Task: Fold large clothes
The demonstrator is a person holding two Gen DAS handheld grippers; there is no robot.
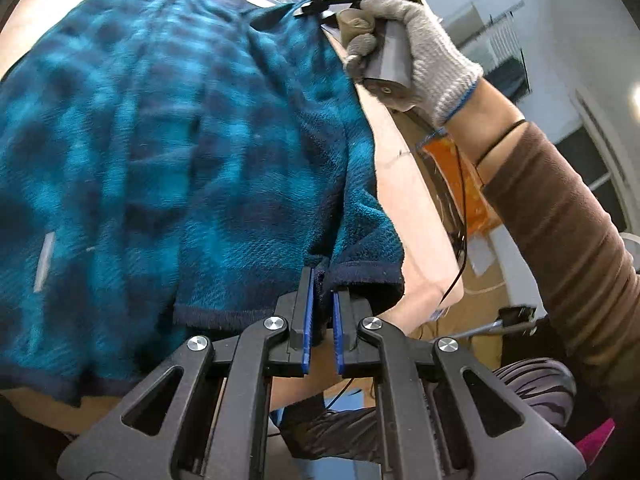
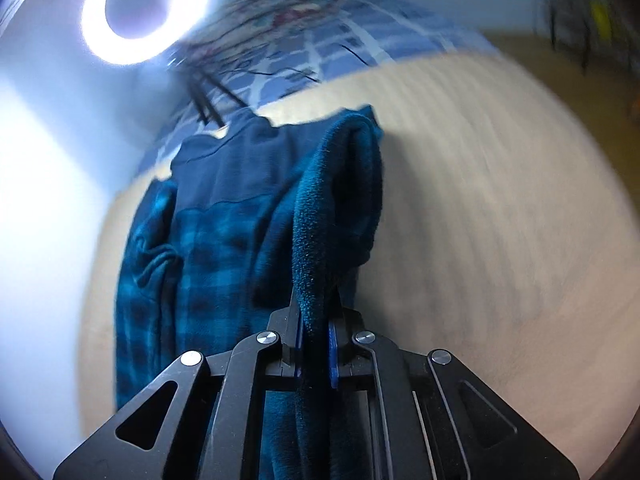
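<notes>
While the fleece (image 1: 168, 152) lies spread on the table (image 1: 394, 160), the left gripper (image 1: 321, 300) has its blue pads closed on the dark hem at the garment's 5 o'clock corner. At 1 o'clock in the left view, a gloved hand (image 1: 416, 48) holds the right gripper (image 1: 310, 10) at the far edge of the cloth. In the right view, the right gripper (image 2: 316, 320) is clamped on a fold of fleece (image 2: 224, 240), which rises toward 12 o'clock. A ring light (image 2: 146, 8) glows at 11 o'clock.
</notes>
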